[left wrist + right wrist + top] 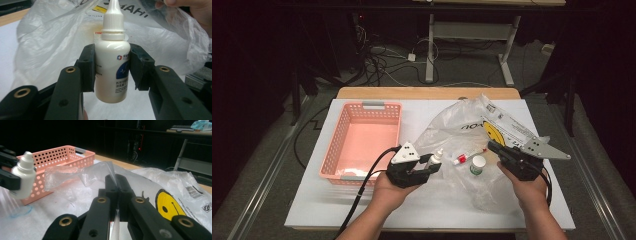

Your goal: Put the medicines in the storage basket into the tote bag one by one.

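Left gripper view, claw (112, 67) clamping dropper bottle (113, 62)

On the table (312, 210), the basket (362, 140) sits at nine o'clock and the bag (462, 125) spreads from centre toward two o'clock. The bottle (436, 159) lies between them, in the left gripper (424, 167), just right of the basket. A tube (464, 158) and a jar (478, 165) lie in the bag, right of the bottle. The right gripper (499, 150) sits at four o'clock on the bag's edge.
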